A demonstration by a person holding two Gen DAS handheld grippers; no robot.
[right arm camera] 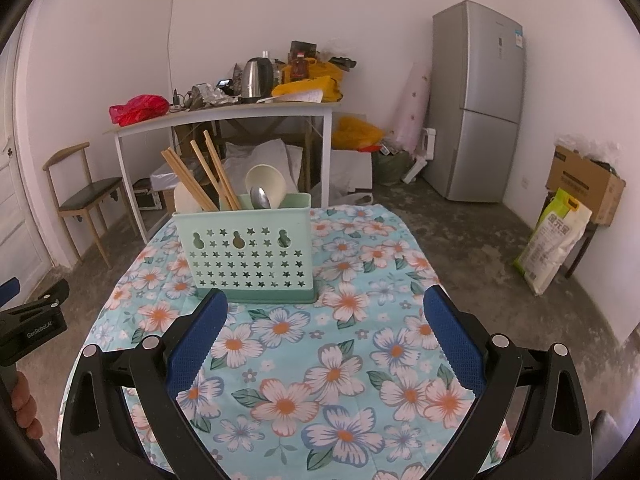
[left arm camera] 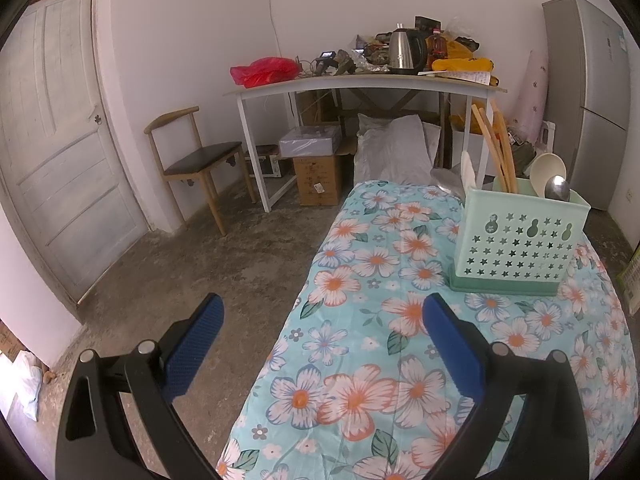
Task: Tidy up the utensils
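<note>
While the green perforated utensil holder (right arm camera: pixel 244 248) stands upright on the floral-covered table (right arm camera: pixel 344 380), all visible utensils are found already inside it: wooden chopsticks (right arm camera: pixel 200 172) leaning to the left, a cream plastic spoon (right arm camera: pixel 267 184) and a metal spoon (right arm camera: pixel 261 197) behind the front wall, and a further pale utensil at the left end. No loose utensil is seen on the cloth, so the task is judged to be at or near completion.

If a final check is intended, the holder should be left undisturbed and approached slowly from directly in front, since the tall chopsticks could be knocked or the light holder tipped by a careless pass.

The right gripper (right arm camera: pixel 326 336) is held wide open just in front of the holder's base, nothing being gripped or touched; its left blue pad (right arm camera: pixel 198 344) is seen overlapping the base, though contact cannot be confirmed. The left gripper (left arm camera: pixel 322 344) is likewise spread wide and empty, positioned over the table's left edge, well apart from the holder (left arm camera: pixel 520 240).
</note>
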